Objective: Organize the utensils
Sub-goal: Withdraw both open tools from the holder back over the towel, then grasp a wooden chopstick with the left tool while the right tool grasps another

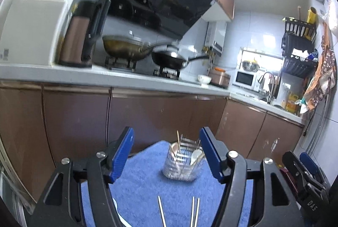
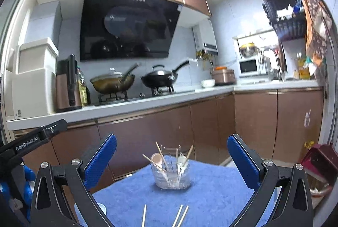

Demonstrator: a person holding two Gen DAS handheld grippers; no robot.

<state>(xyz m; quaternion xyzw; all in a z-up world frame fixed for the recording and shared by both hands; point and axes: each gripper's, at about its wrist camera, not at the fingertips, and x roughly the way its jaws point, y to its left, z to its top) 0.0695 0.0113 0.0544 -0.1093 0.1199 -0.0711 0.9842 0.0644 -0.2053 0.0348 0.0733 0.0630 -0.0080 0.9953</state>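
The left hand-held gripper hangs over the near part of the blue-covered desk, its jaws spread wide with nothing between them. The right hand-held gripper is likewise wide open and empty. A clear utensil holder stands upright toward the far edge of the desk, with chopsticks and spoons leaning in it. Three loose chopsticks lie on the cloth near the cameras, well apart from the holder. Bare blue cloth surrounds the holder on all sides. Brown cabinets rise beyond the far edge.
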